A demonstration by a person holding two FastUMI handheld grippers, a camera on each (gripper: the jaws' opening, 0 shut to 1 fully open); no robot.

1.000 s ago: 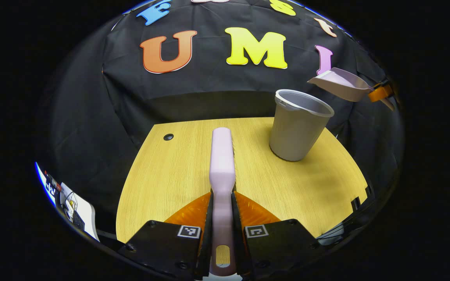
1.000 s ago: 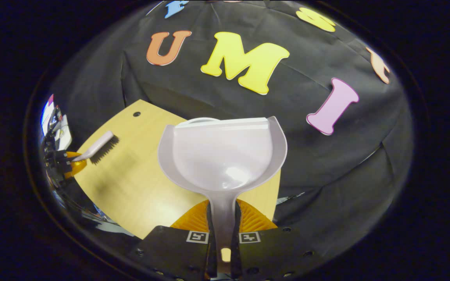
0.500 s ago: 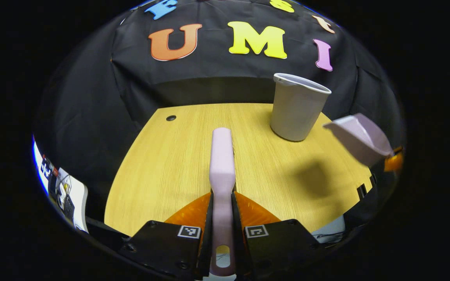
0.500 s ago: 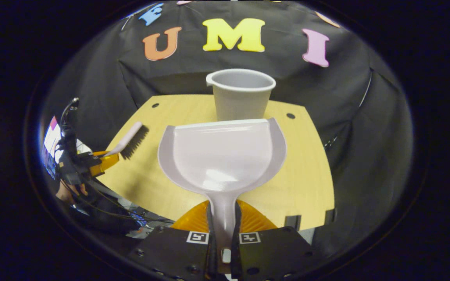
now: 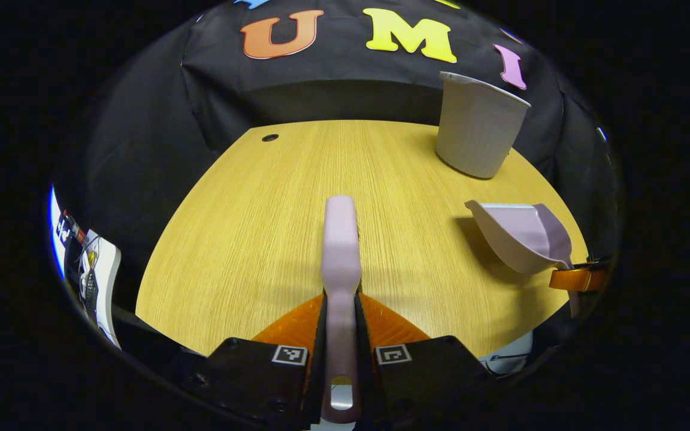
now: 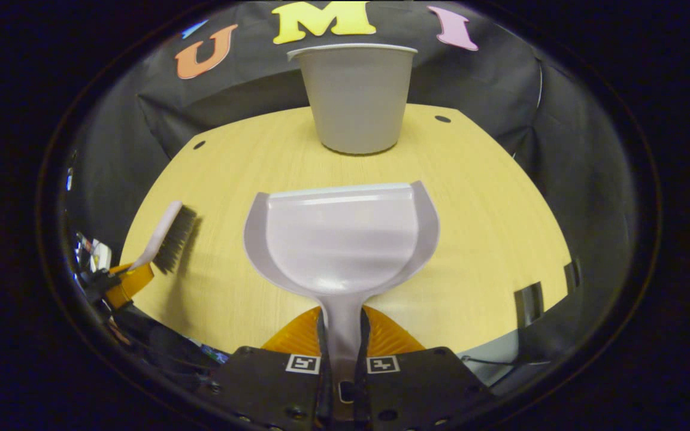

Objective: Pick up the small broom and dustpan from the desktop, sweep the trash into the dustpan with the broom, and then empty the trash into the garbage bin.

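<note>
My left gripper [image 5: 340, 311] is shut on the handle of the small pale-pink broom [image 5: 340, 251], which points forward low over the wooden desktop [image 5: 261, 227]. In the right gripper view the same broom [image 6: 165, 233] shows its dark bristles at the left, touching or just above the wood. My right gripper [image 6: 341, 326] is shut on the handle of the pale-pink dustpan [image 6: 342, 239], whose empty pan is held low over the desk. In the left gripper view that dustpan [image 5: 521, 236] sits at the right. The grey garbage bin [image 6: 354, 96] stands upright at the far side.
The desk's front edge lies close under both grippers, with notches [image 6: 545, 287] at its right side. Small cable holes [image 5: 270, 137] mark the far corners. Some white equipment [image 5: 96, 281] lies off the desk to the left. No trash shows on the wood.
The right gripper swung the dustpan back from beside the bin and lowered it to the desk near the front right. The left gripper has tilted down with the broom, closer to the wood.
</note>
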